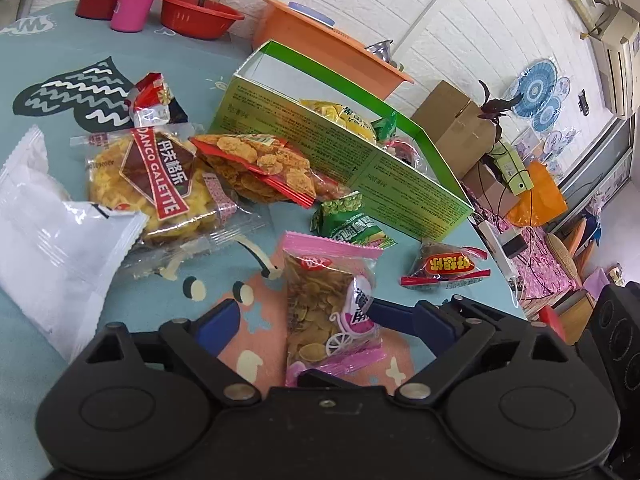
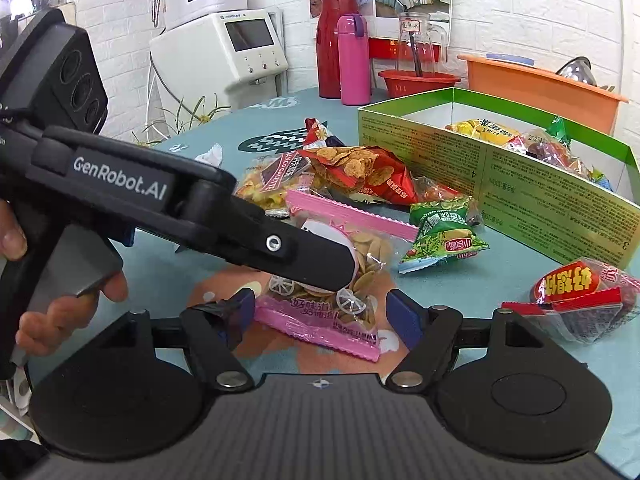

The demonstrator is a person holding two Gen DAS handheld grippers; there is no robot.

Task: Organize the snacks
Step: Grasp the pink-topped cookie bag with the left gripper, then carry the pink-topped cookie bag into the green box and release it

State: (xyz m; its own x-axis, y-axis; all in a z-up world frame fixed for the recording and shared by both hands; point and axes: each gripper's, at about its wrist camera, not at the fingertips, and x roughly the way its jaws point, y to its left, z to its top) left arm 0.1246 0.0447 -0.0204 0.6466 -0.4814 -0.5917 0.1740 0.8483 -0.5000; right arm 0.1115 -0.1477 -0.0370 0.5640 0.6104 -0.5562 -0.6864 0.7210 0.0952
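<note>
Straddling the pink crinkly plastic packet of seeds [image 1: 330, 312], left tongs [image 1: 304, 316] apart; right tongs [image 2: 320, 312] apart too. Light, slippery, crushable; best pinched mid-body.

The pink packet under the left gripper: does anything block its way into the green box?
The pink packet lies between the open fingers of the left gripper. Between it and the green box lies a green packet on the table, beside the box's near wall. The packet must be lifted over both.
</note>
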